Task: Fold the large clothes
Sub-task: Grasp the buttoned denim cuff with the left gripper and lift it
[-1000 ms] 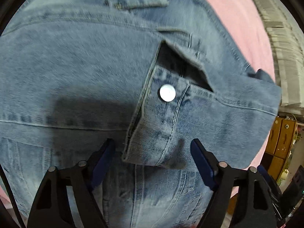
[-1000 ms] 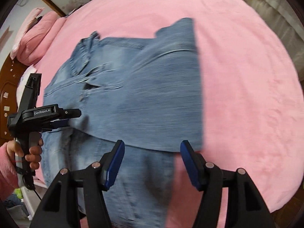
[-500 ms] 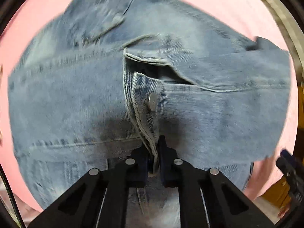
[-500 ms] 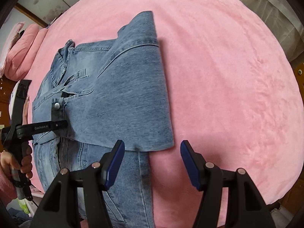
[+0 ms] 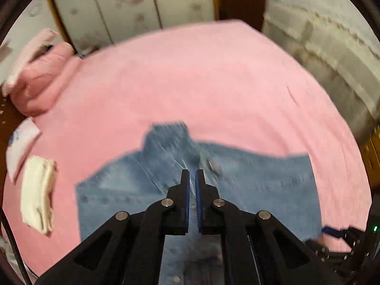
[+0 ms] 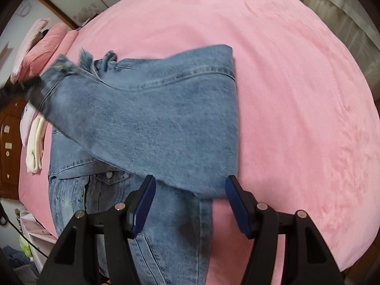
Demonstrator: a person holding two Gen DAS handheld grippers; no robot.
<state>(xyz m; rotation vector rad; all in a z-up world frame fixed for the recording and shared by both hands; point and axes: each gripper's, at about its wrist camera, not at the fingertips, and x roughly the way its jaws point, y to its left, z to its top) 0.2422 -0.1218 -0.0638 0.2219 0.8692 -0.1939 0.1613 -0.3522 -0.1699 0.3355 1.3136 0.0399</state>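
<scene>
A light blue denim jacket (image 6: 166,118) lies on the pink bed (image 6: 296,95), partly folded. In the right wrist view my left gripper (image 6: 33,90) is a dark blur at the left, shut on the sleeve cuff (image 6: 59,68) and holding it up off the jacket. In the left wrist view my left gripper (image 5: 192,175) has its jaws together high above the jacket (image 5: 249,185); the pinched cloth barely shows there. My right gripper (image 6: 190,180) stands open just over the folded sleeve's near edge, with nothing between its pads.
A folded white cloth (image 5: 38,194) lies on the bed left of the jacket. Pink pillows (image 5: 40,83) sit at the far left corner. A pale curtain (image 5: 332,47) hangs beyond the right side, and a wooden cabinet (image 6: 9,142) stands at the left.
My left gripper closed on the sleeve cuff by the button, then rose quickly and tilted up, pulling the sleeve off the jacket. My right gripper stayed open in place.
</scene>
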